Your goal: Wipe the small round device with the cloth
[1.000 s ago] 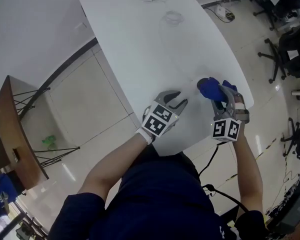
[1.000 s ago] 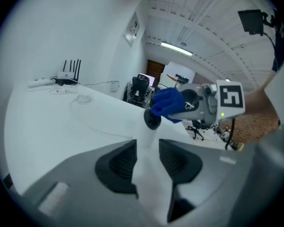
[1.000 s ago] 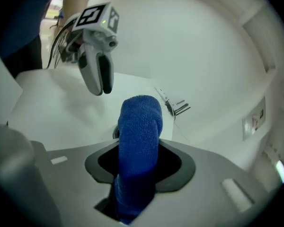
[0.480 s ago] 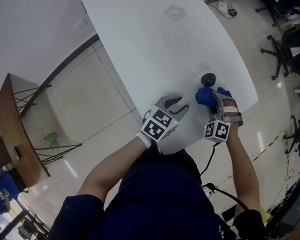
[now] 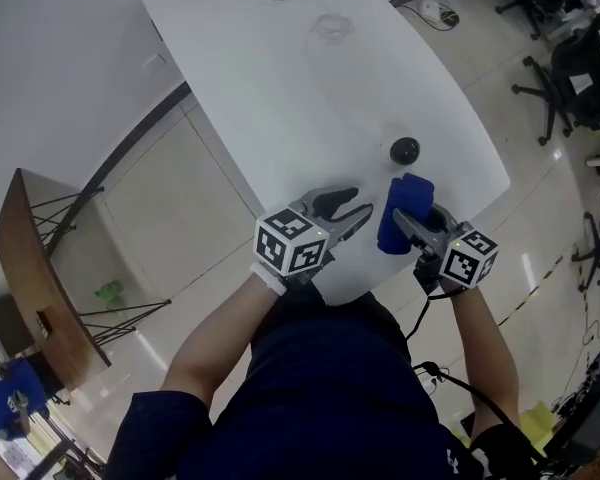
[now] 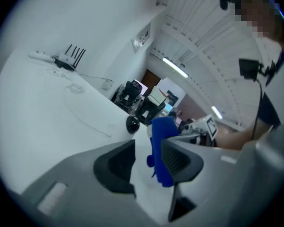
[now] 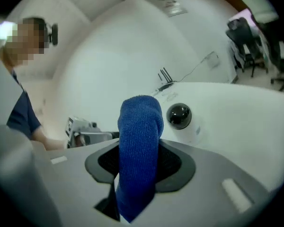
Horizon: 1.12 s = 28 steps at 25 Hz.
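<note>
On the white surface over tiled floor: device; right gripper clamps cloth; left gripper, just opening, empty.

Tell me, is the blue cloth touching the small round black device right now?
Apart. The head view shows a strip of bare white table between the cloth and the device.

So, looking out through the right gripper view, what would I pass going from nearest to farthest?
right gripper, its jaws closed on the blue cloth → small round device on the white table → box with antennas at the table's far end
</note>
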Available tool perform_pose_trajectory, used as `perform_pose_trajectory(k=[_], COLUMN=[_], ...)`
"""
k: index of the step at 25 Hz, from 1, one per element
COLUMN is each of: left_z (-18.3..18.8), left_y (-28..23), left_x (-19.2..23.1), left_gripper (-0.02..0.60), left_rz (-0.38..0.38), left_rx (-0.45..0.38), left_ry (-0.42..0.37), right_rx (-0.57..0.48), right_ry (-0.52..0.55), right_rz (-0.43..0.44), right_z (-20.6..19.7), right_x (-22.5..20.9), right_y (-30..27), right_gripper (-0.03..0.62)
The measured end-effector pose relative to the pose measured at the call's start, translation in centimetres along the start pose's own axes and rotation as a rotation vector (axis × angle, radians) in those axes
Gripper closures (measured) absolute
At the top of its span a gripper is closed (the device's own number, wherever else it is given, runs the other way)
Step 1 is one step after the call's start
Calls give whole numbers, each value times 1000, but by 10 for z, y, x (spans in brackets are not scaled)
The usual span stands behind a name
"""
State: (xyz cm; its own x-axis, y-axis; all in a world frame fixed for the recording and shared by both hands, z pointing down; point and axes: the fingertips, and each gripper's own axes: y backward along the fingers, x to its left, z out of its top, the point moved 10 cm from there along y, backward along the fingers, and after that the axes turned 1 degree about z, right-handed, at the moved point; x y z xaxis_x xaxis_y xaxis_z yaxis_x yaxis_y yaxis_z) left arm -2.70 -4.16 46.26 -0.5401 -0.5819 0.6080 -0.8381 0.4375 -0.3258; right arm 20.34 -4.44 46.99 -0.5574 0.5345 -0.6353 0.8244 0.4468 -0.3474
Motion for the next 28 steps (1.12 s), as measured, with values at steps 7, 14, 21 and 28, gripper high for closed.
perform_pose_trajectory(k=[7,14,21,28], left_z=[1,2,1,12], left_y=[-14,-22,-32,-29], left_x=[-31,-45,-43,-45], left_gripper=[136,264,350,434], left_rz=[-391,-606,-579,-549], left_rx=[67,117,84,9], left_ry=[91,105,138,153], right_rx=[-214,-128,-213,-282], right_ry=[-291,-205,-217,-240], right_rz=[298,434,384,333], right_z=[0,0,4,13], right_x=[22,38,26,23], right_y=[13,8,20,24], right_gripper=[416,406,353,311])
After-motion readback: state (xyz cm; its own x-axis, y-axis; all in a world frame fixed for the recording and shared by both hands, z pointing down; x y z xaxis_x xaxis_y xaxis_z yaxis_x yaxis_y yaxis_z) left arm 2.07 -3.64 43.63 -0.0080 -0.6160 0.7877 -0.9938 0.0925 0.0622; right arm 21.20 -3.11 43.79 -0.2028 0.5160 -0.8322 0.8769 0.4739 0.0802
